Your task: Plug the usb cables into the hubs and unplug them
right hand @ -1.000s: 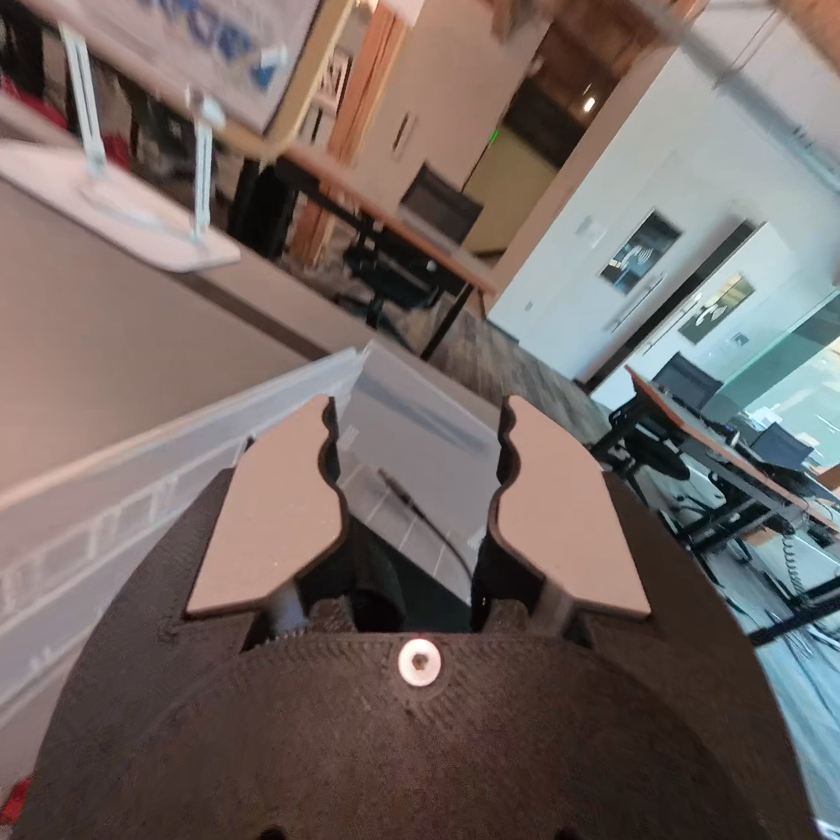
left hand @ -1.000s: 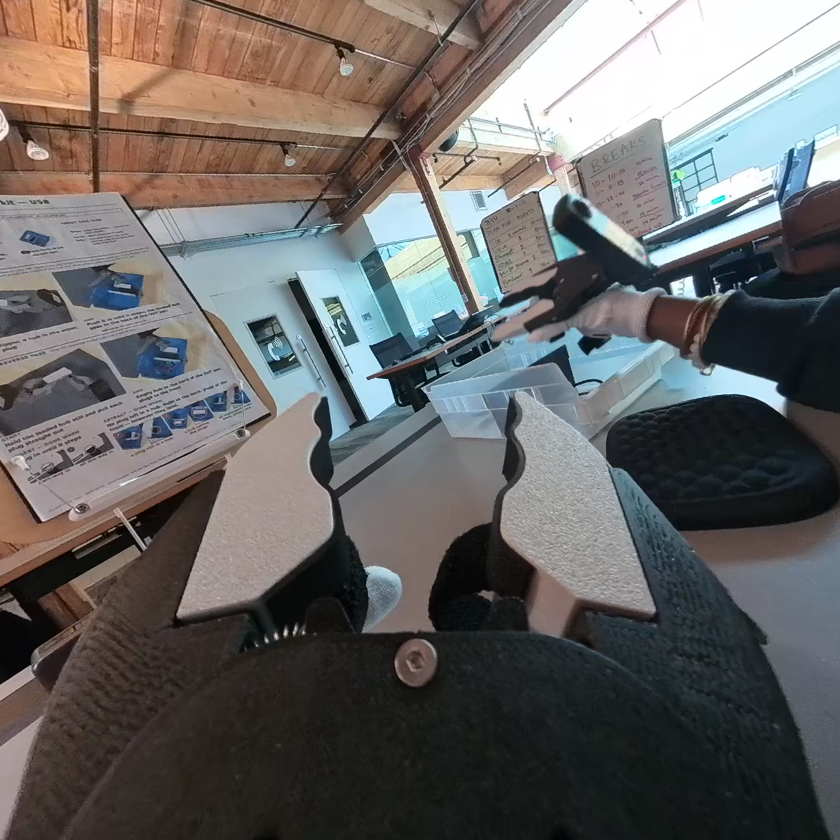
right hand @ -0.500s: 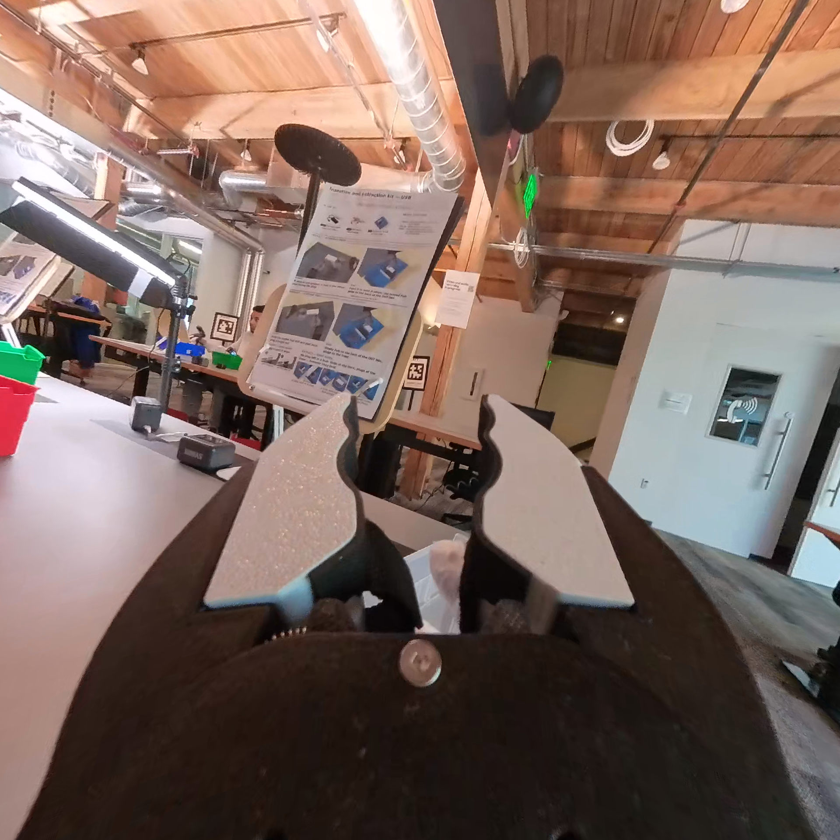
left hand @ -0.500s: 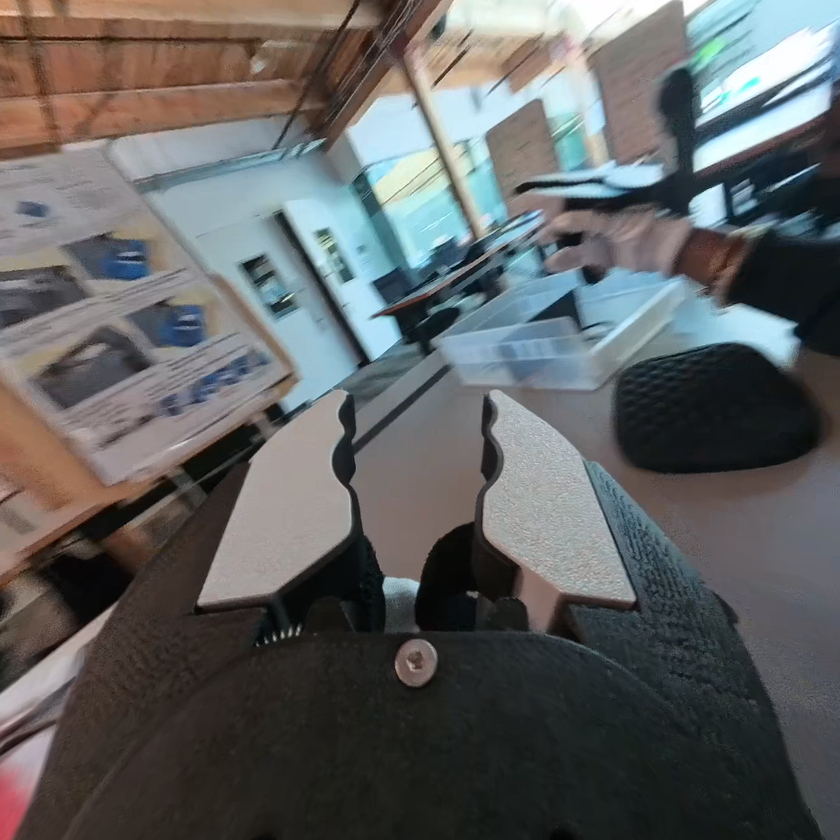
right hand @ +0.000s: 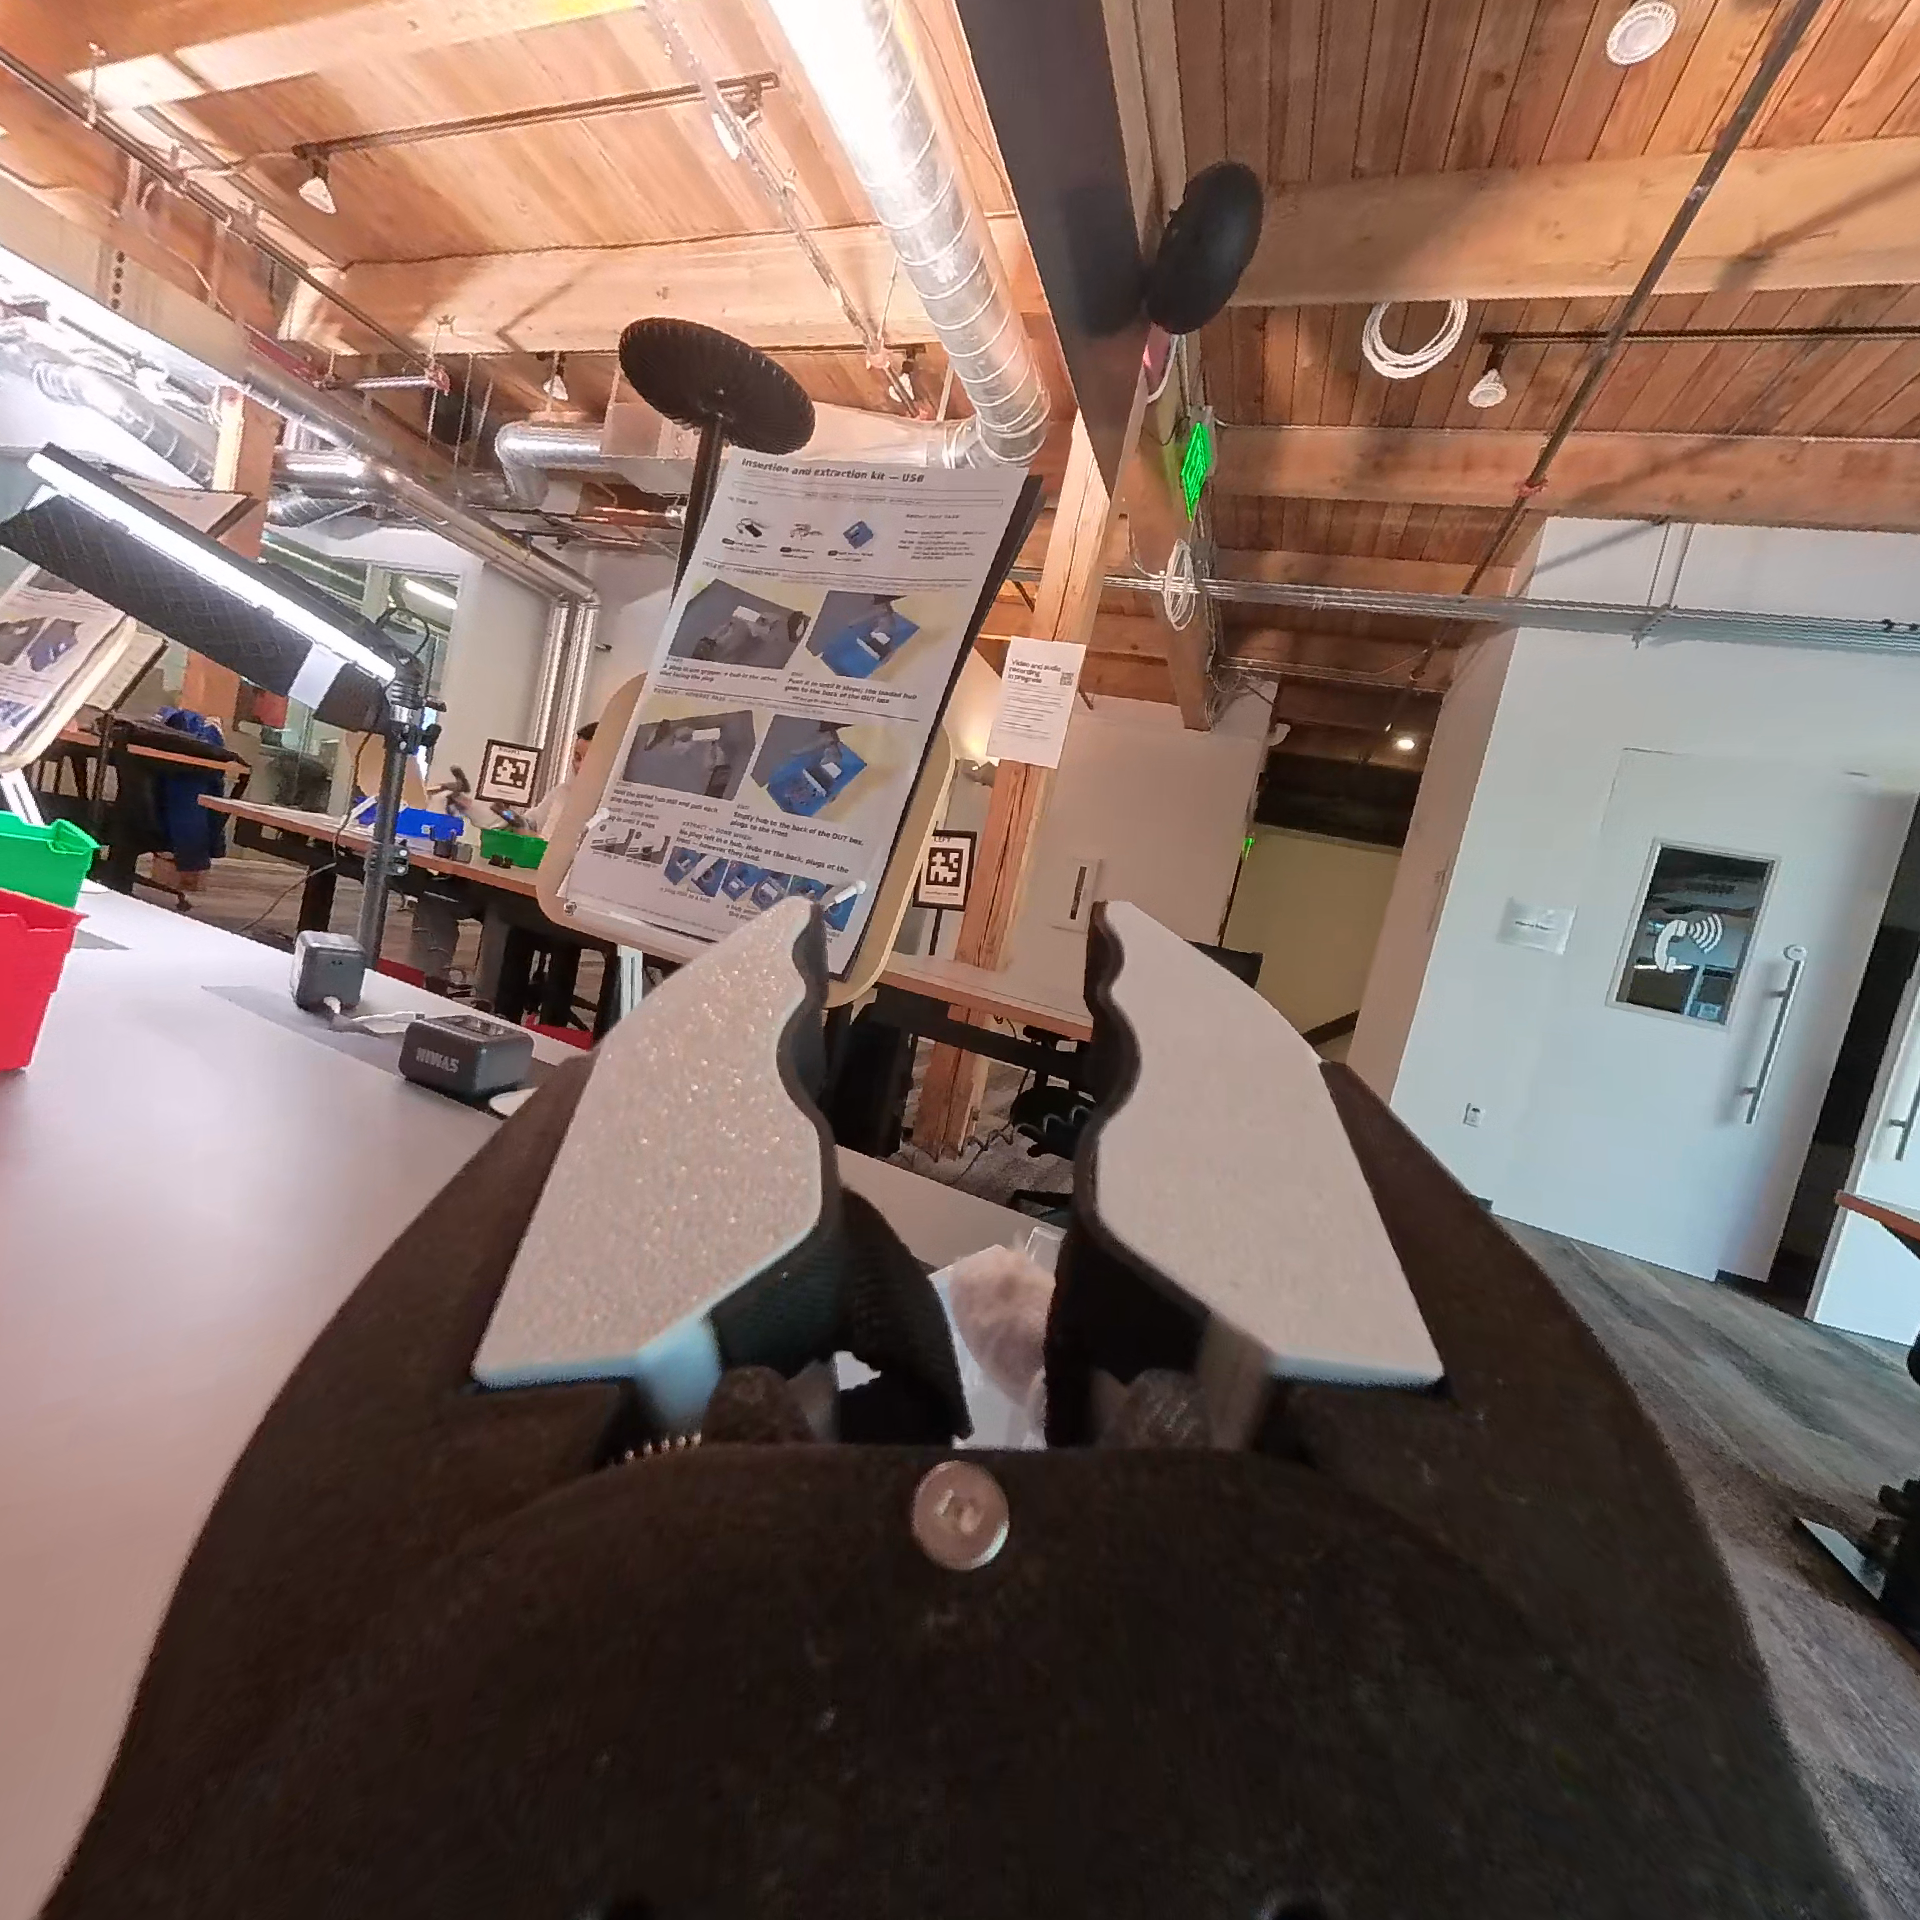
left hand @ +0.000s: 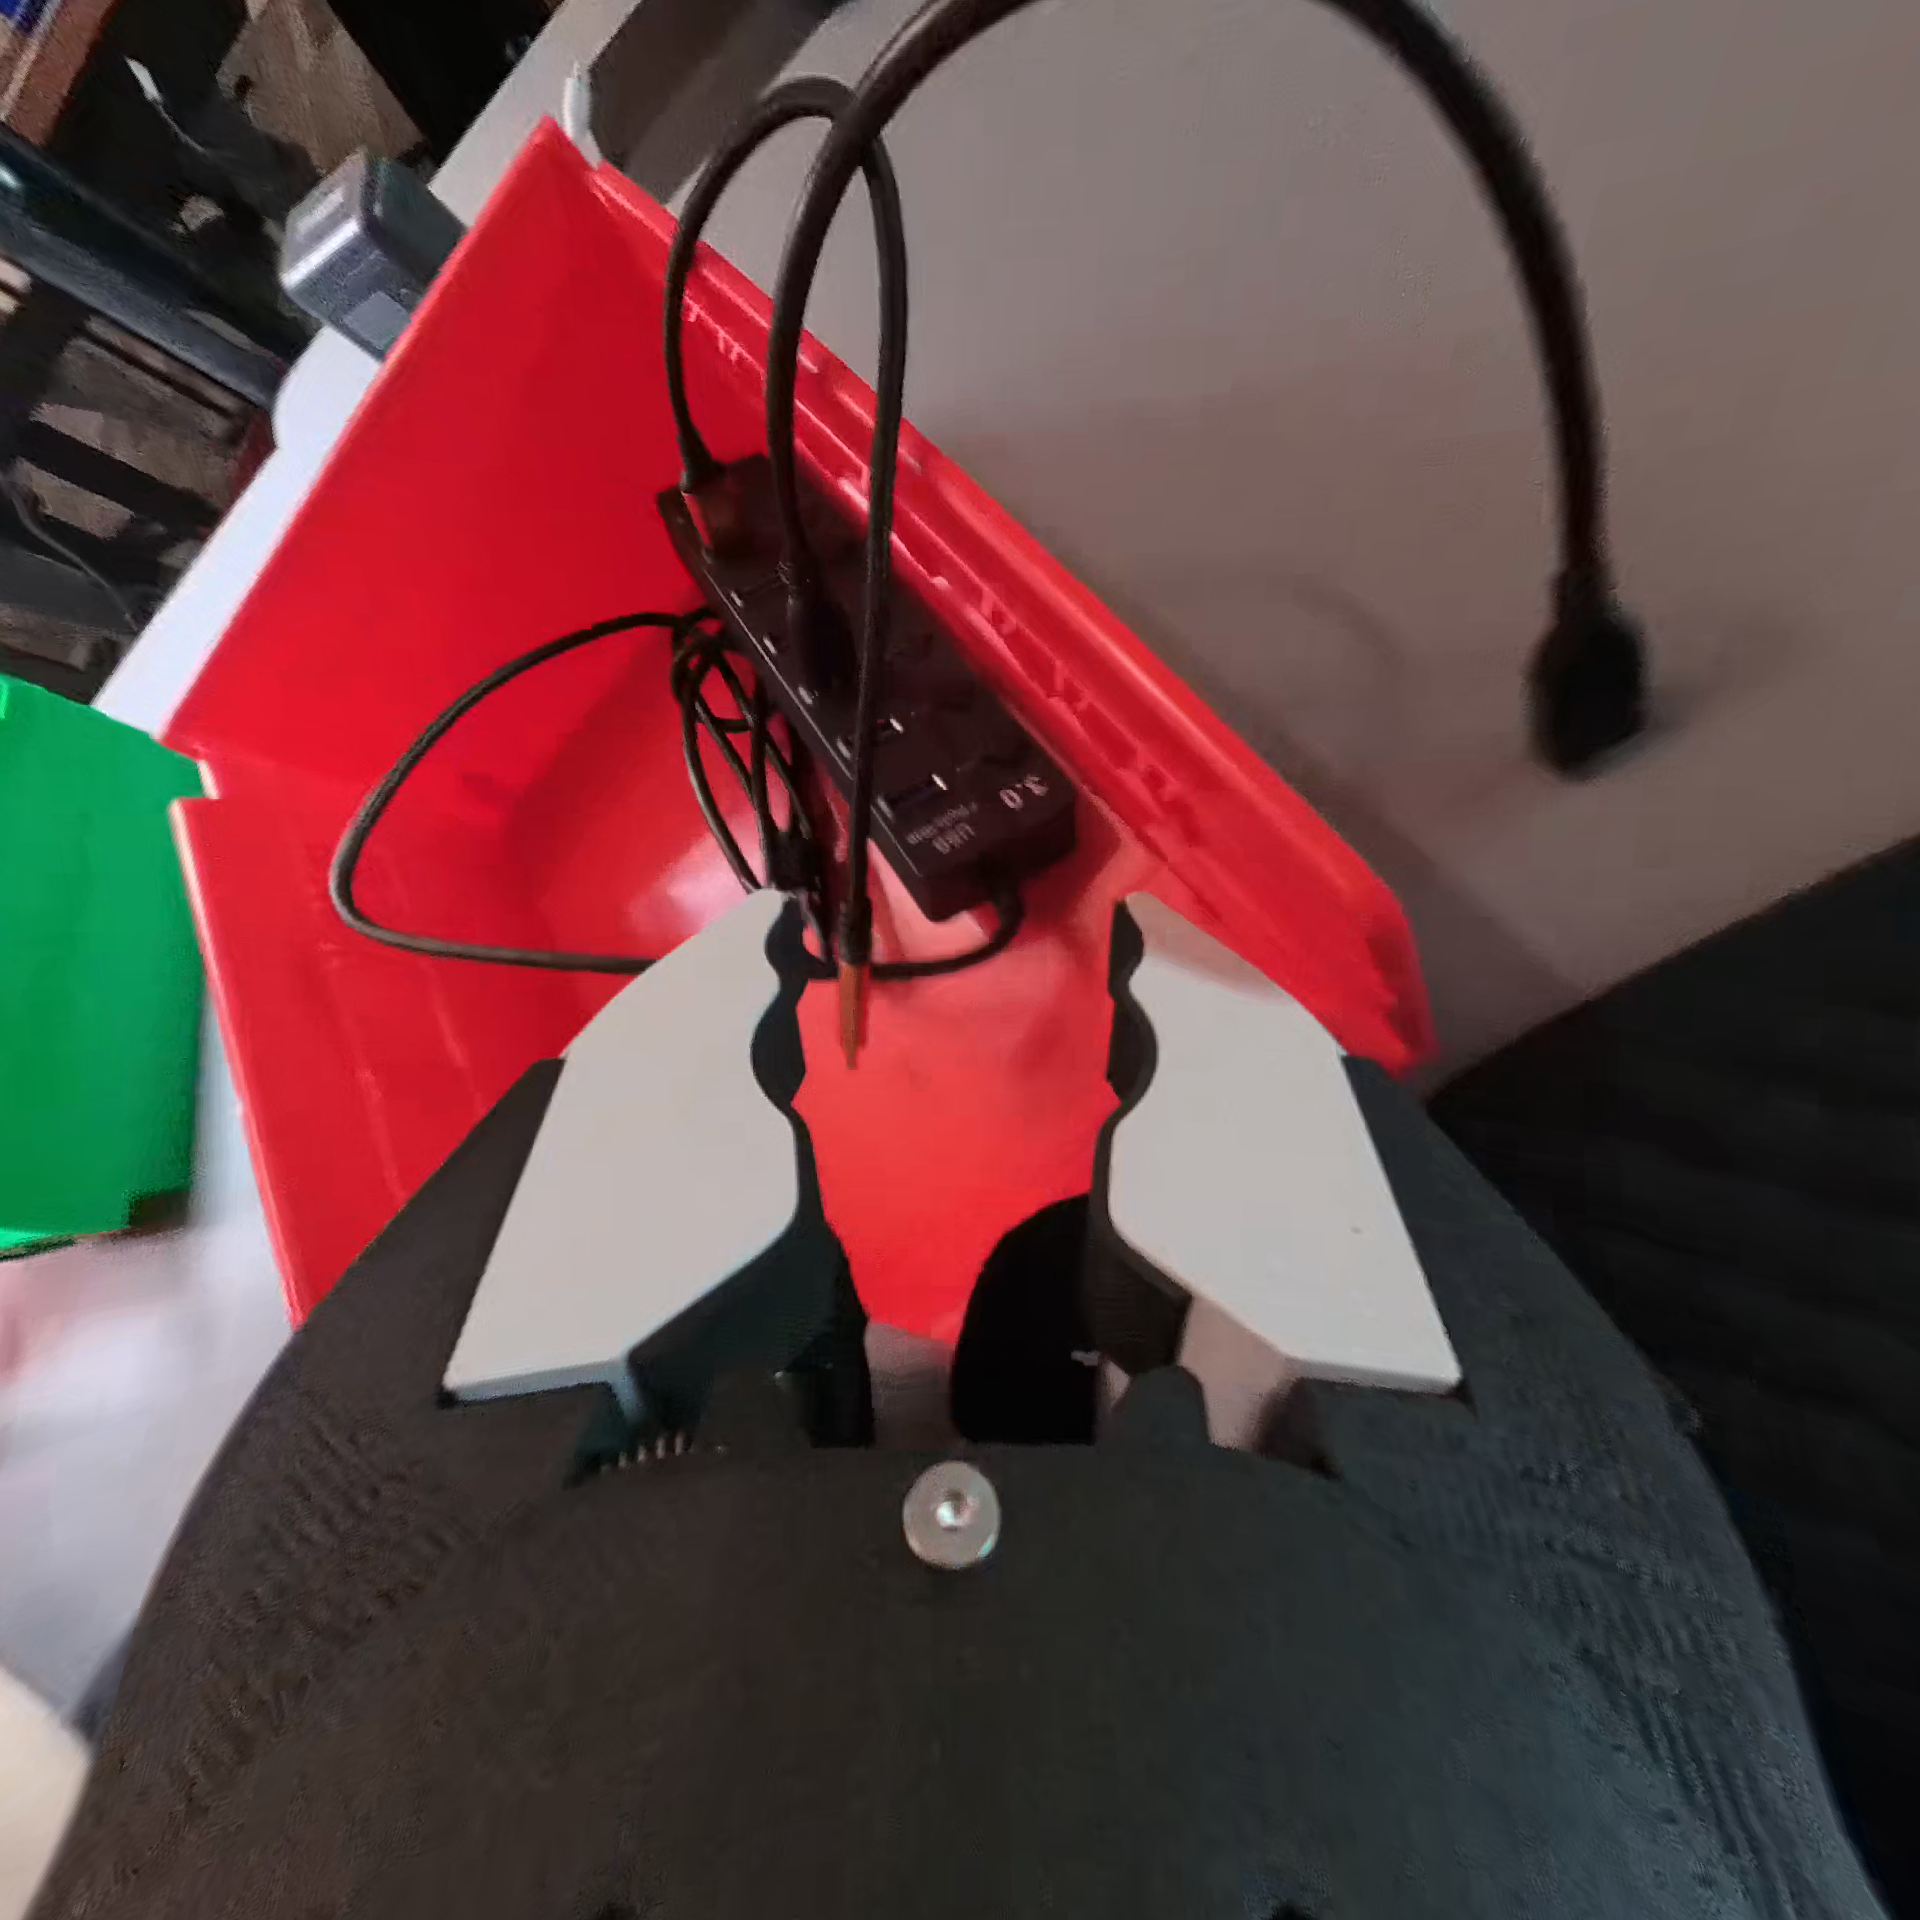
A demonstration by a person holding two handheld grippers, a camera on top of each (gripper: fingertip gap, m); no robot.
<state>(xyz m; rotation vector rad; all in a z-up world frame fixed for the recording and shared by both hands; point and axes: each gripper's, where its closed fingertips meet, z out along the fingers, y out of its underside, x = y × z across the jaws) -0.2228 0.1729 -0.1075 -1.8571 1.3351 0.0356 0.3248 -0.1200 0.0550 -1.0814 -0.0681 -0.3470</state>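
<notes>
In the left wrist view a black USB hub (left hand: 883, 707) lies along the right wall of a red bin (left hand: 468, 520). Thin black cables (left hand: 883, 416) loop up from its ports, and more thin cable lies coiled on the bin floor. One thin cable end with a metal tip (left hand: 852, 997) hangs just ahead of my left gripper (left hand: 951, 925), which is open and empty above the bin's near end. A thick black cable (left hand: 1455, 156) arches over the table and ends in a loose connector (left hand: 1584, 675). My right gripper (right hand: 956, 920) is open and empty, pointing level across the table, away from the hub.
A green bin (left hand: 83, 987) stands left of the red one; both bins show far left in the right wrist view, red (right hand: 31, 977) and green (right hand: 42, 852). A black pad (left hand: 1714, 1143) lies to the right. Grey devices (right hand: 462, 1055), a lamp stand (right hand: 384, 831) and an instruction sheet (right hand: 800, 707) stand at the table's far edge. Between my left fingertips and the loose connector (left hand: 1584, 675) there is roughly 10 cm.
My left gripper swung down from facing the room to over the red bin, its jaws a little wider. My right gripper tilted up from a clear bin, then stayed level.
</notes>
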